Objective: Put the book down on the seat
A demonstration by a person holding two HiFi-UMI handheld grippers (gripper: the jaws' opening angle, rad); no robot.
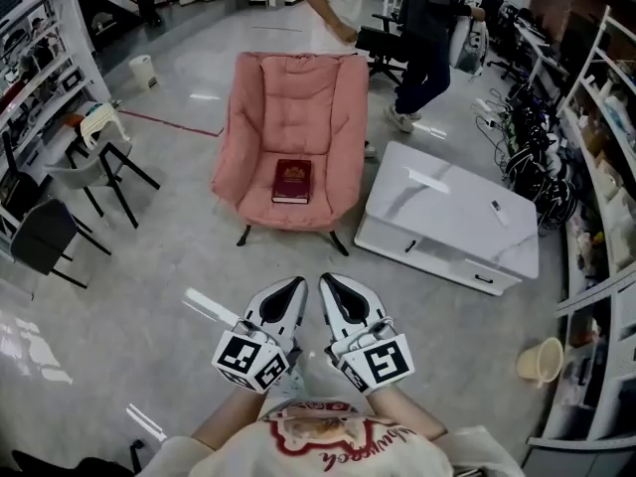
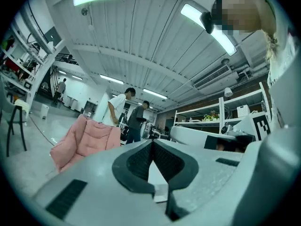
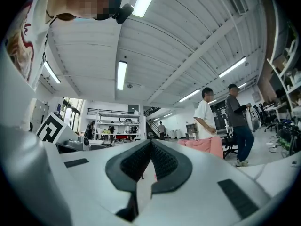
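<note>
A dark red book (image 1: 292,181) lies flat on the seat of a pink cushioned chair (image 1: 291,107) in the head view. Both grippers are held close to the person's body, well short of the chair. My left gripper (image 1: 294,288) is shut with nothing in it, and so is my right gripper (image 1: 332,286) beside it. In the left gripper view the jaws (image 2: 152,144) meet at the tips and the pink chair (image 2: 87,140) shows beyond on the left. In the right gripper view the jaws (image 3: 151,144) are also closed, and part of the pink chair (image 3: 207,146) shows behind them.
A white low cabinet (image 1: 452,217) stands on the floor right of the chair. Grey and black chairs (image 1: 75,182) and shelving line the left side. Two people (image 1: 383,13) stand behind the pink chair. A beige bucket (image 1: 542,361) is at the right, by more shelves.
</note>
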